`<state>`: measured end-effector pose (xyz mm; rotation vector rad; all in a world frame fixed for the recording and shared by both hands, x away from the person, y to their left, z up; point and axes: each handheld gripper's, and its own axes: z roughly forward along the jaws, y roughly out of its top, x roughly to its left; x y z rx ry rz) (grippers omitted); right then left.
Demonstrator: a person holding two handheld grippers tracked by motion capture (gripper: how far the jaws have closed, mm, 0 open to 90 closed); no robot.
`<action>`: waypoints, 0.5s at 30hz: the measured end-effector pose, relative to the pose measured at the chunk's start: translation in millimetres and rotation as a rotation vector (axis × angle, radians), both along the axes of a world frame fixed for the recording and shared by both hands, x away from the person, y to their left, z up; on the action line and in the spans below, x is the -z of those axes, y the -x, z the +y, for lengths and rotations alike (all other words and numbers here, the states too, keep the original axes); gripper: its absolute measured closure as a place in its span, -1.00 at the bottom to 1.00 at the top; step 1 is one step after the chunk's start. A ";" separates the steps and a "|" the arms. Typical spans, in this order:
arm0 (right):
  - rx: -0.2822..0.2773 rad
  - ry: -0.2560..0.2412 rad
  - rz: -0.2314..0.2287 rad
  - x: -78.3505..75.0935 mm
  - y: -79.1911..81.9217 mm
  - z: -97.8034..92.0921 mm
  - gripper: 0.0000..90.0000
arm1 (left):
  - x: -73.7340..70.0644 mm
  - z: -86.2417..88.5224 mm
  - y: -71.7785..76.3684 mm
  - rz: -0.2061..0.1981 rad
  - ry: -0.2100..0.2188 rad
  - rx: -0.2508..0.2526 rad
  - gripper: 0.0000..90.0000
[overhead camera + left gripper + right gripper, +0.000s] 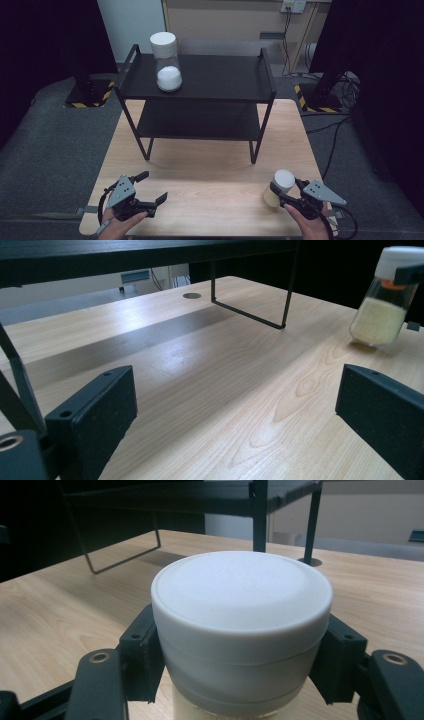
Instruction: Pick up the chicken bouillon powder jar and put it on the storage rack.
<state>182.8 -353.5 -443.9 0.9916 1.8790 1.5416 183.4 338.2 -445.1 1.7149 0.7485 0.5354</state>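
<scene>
Right gripper (289, 196) clamped on white-capped jar (280, 187) near table's (210, 190) front right edge, gripping below the cap, likely for lifting to shelf rack (197, 80). Left gripper (150, 187) open, idle, empty.

The high view is dim overall: the room around the table (210, 165) falls into near-black at both upper corners and along the right edge, while the pale wood takes soft, even light from above. The black shelf rack (200, 80) throws only a faint, diffuse shadow toward the table's far edge. The picture is slightly soft and grainy, with no glare.

The left gripper view is brighter; a broad sheen lies on the wood, and the rack's shadow crosses it as a dark band. Its near jaws are blurred.

In the right gripper view the white lid (242, 592) is evenly lit and sharp, the background softer.
</scene>
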 end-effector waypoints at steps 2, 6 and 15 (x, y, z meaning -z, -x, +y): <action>-0.012 -0.002 0.004 -4.8 0.0 -1.0 -0.23 | 1.0 -1.7 0.3 0.005 -0.001 0.004 -0.95; -0.042 0.003 0.008 -13.4 -1.1 -0.8 -0.23 | 1.6 -5.1 0.2 0.007 -0.017 0.018 -0.95; -0.111 0.000 0.006 -29.1 -4.6 5.2 -0.23 | 0.0 1.9 2.7 0.005 -0.011 0.009 -0.95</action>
